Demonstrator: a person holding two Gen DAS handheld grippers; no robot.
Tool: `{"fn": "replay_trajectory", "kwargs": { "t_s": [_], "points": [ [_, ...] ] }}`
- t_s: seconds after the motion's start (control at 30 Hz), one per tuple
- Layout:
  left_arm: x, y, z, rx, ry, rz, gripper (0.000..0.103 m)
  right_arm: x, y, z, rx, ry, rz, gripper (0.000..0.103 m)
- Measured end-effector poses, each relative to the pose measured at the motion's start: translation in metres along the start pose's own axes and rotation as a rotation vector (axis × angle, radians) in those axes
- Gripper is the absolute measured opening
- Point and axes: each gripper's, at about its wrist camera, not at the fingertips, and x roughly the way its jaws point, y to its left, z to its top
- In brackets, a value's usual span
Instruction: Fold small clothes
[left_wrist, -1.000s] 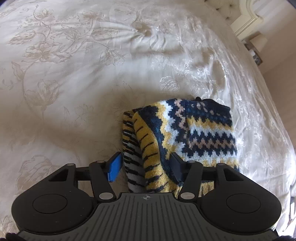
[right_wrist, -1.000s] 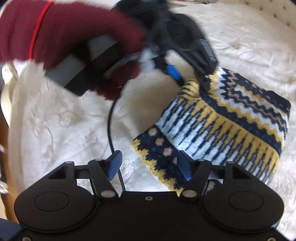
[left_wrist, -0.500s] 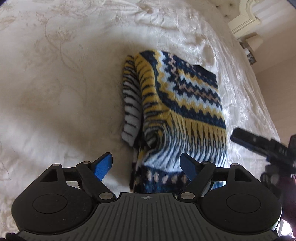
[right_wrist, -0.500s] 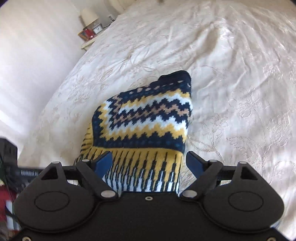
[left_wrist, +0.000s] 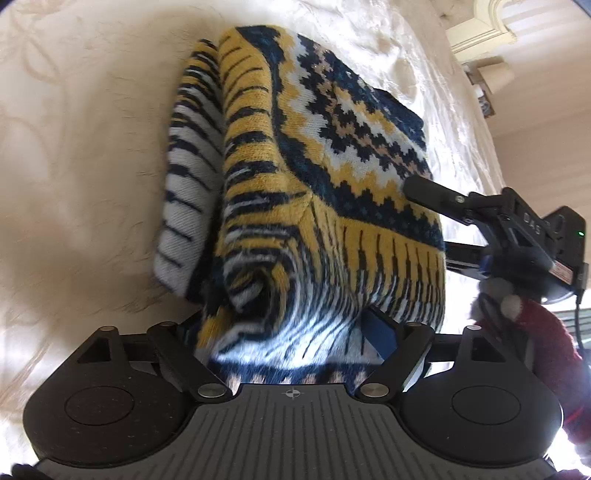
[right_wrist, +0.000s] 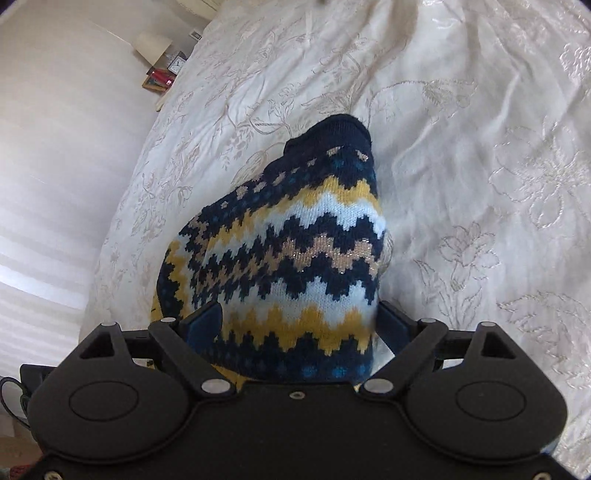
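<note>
Sweater: the small folded sweater (left_wrist: 332, 177) lay on my bed, on the cream flowered bedspread (left_wrist: 81, 155), nearer the side edge where the wall rose than the bed's middle.
Pattern: navy, yellow, white and tan zigzags ran across the top layer; black-and-white stripes showed on a layer sticking out along one side.
Collar: the dark navy collar end (right_wrist: 332, 131) pointed away from my right gripper, toward the head of the bed.
Left gripper: my left gripper (left_wrist: 291, 332) stood wide and was opening further, with the sweater's near striped edge bunched between its fingers; I could not tell whether the blue pads pressed on the knit.
Right gripper: my right gripper (right_wrist: 299, 325) was also wide and opening, its fingers straddling the near end of the sweater, one pad on each side; in the left view one of its black fingers lay on the sweater's top.
Hand: my right hand (left_wrist: 535, 325) in a dark red glove held that gripper at the sweater's side.
Beyond the bed: a bedside table with a lamp (right_wrist: 153, 46) stood by the head corner.
</note>
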Motion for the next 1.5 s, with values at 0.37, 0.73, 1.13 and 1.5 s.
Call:
{"fn": "replay_trajectory", "kwargs": {
  "t_s": [0.37, 0.73, 1.13, 1.5],
  "points": [
    [0.006, 0.024, 0.0, -0.139, 0.014, -0.217, 0.058, 0.009, -0.009, -0.006, 0.055, 0.051, 0.074, 0.059],
    [-0.003, -0.021, -0.032, -0.006, 0.096, -0.289, 0.056, -0.062, 0.015, -0.049, 0.059, 0.003, 0.006, 0.049],
    [0.014, -0.059, -0.161, 0.064, 0.201, -0.188, 0.056, -0.152, -0.014, -0.157, 0.054, 0.042, -0.186, 0.065],
    [-0.065, -0.064, -0.198, 0.115, -0.112, 0.115, 0.059, -0.191, -0.023, -0.189, -0.035, -0.061, -0.21, 0.087]
  ]
}}
